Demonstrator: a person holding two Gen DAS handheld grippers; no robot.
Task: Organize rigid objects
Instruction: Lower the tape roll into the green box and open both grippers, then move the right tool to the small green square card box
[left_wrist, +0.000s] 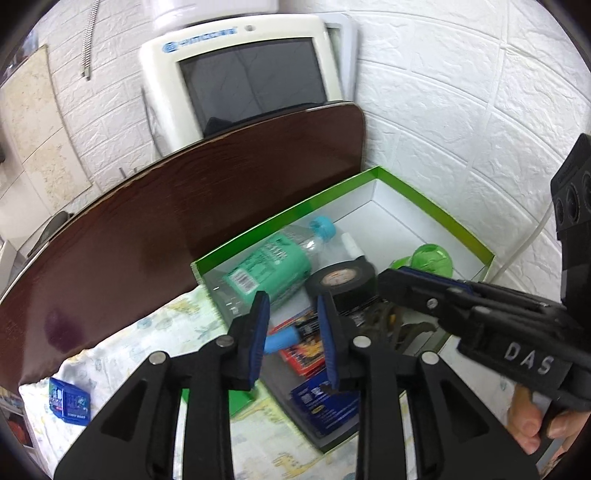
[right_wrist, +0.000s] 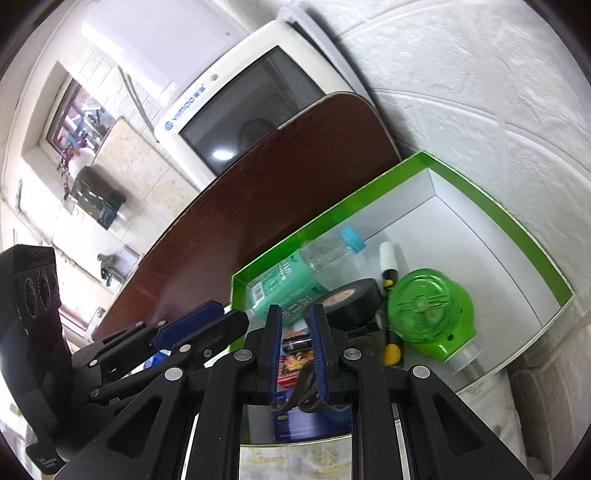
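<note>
**Green box and contents, two grippers above it**

Left wrist view:
- Left gripper (left_wrist: 293, 328): jaws parted by a moderate gap, nothing between the pads; hovers over the near left part of the box.
- Box (left_wrist: 436, 206): green rim, white inside, on a patterned cloth (left_wrist: 122, 350) against the white wall.
- Bottle (left_wrist: 273, 264): clear, green label, blue cap, lying along the left wall of the box.
- Tape roll (left_wrist: 341, 280): black, lying right of the bottle and touching it.
- Green lid (left_wrist: 432, 258): at the far right, partly hidden behind the right gripper (left_wrist: 391, 280), whose fingers look closed together; grip contents cannot be told here.
- Red card (left_wrist: 303, 350) and blue card (left_wrist: 325, 402): flat in the near part of the box.
- Blue case (left_wrist: 70, 400): on the cloth, outside the box, near left.

Right wrist view:
- Right gripper (right_wrist: 297, 332): jaws narrowly parted; a dark looped item (right_wrist: 303, 391) sits low between the fingers, though contact is unclear.
- Marker (right_wrist: 388, 262): white cap, between tape and green lid.
- Left gripper: enters from the left, beside the box's left wall.
</note>
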